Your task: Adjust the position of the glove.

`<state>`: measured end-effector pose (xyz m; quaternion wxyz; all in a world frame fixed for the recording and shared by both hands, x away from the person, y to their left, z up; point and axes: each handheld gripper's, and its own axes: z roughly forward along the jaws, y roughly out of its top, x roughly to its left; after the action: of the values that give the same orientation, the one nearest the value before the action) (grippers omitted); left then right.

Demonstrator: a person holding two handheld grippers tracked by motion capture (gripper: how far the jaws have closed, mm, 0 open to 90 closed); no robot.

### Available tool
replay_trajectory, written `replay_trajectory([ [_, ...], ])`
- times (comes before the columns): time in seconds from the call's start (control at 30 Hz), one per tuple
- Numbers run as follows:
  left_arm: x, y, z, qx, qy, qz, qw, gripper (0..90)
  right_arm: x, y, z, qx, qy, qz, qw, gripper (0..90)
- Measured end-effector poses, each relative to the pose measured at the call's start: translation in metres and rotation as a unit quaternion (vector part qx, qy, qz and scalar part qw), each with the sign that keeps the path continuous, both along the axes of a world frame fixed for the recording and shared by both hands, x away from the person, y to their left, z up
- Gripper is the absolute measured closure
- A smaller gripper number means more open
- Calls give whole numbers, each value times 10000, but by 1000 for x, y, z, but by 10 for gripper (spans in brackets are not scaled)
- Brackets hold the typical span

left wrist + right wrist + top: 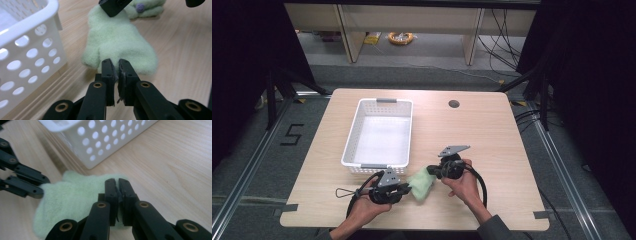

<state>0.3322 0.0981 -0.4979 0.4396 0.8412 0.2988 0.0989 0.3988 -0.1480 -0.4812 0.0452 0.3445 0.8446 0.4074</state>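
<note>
With both hand-held grippers, left [115, 65] and right [117, 185], pinched shut on the mitten [120, 42] by the tabletop's near edge, lifting seems underway. Next likely calls for carrying it over the basket [357, 122] rim together.

In the left gripper view, the white perforated plastic basket [27, 50] is cut off by the left and top edges. The pale green fuzzy mitten's [120, 42] far end lies behind the other black claw [113, 6], itself cropped at the top.

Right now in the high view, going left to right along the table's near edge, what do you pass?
Left gripper → pale green fuzzy mitten → right gripper, each closed on an opposite end of the mitten.
</note>
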Motion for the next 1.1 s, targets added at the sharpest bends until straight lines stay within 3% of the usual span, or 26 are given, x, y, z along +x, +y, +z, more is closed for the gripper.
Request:
replay_trajectory([
  [0.03, -2, 0, 1, -7, -28, -38, 10000, 830, -3, -2, 3, -3, 15, -44, 10000, 864],
  [0.1, -2, 1, 3, 86, -77, -139, 9998, 830, -16, -12, 6, 221, 63, -142, 9996, 864],
  [0.13, -3, 0, 3, -30, -49, -91, 9999, 830, -16, -12, 6, 221, 63, -142, 9996, 864],
  [0.17, -3, 1, 5, 76, -105, -197, 9997, 830, -27, -16, 7, 388, 183, -259, 9987, 864],
  [0.2, -3, 1, 5, 76, -105, -197, 9997, 830, -29, -20, 7, 326, 32, -194, 9993, 864],
  [0.27, -4, -1, 4, -28, -50, -142, 9999, 831, -34, -22, 7, 355, 59, -229, 9991, 864],
  [0.33, -4, -2, 3, 97, -88, -226, 9997, 831, -46, -26, 6, 366, 212, -281, 9987, 864],
  [0.37, -5, -5, 2, 50, -123, -282, 9995, 831, -46, -28, 4, 408, 79, -145, 9990, 864],
  [0.43, -5, -6, 1, 111, -186, -329, 9992, 831, -52, -30, 3, 409, 58, -176, 9990, 864],
  [0.47, -5, -7, 0, 106, -163, -350, 9992, 831, -57, -30, 5, 400, 200, -334, 9984, 864],
  [0.5, -5, -8, 0, 87, -94, -309, 9994, 831, -57, -32, 4, 422, 41, -243, 9988, 864],
  [0.6, -4, -9, -1, 195, -133, -388, 9990, 831, -60, -33, 2, 440, 26, -293, 9986, 864],
  [0.63, -3, -11, -2, 133, -138, -418, 9989, 831, -63, -35, 0, 448, 100, -306, 9985, 864],
  [0.7, -2, -9, 0, 266, -62, -494, 9984, 831, -68, -36, -1, 523, 233, -454, 9973, 864],
  [0.73, -2, -10, -1, 253, -215, -463, 9984, 831, -67, -38, -3, 493, 102, -384, 9980, 864],
  [0.77, -3, -12, -1, 132, -166, -400, 9990, 831, -70, -38, -3, 532, 247, -464, 9972, 864],
  [0.8, -3, -13, -2, 145, -176, -413, 9989, 831, -69, -39, -6, 536, 164, -411, 9976, 862],
  [0.9, -1, -13, -2, 287, -154, -444, 9985, 830, -72, -41, -8, 546, 245, -468, 9971, 860],
  [1.0, -1, -15, -4, 234, -120, -421, 9988, 830, -74, -42, -11, 522, 234, -517, 9970, 859],
  [1.07, 1, -17, -7, 297, -139, -457, 9984, 830, -76, -42, -14, 555, 396, -613, 9958, 854],
  [1.1, 1, -18, -8, 257, -160, -462, 9985, 830, -74, -44, -15, 431, 316, -543, 9971, 853],
])
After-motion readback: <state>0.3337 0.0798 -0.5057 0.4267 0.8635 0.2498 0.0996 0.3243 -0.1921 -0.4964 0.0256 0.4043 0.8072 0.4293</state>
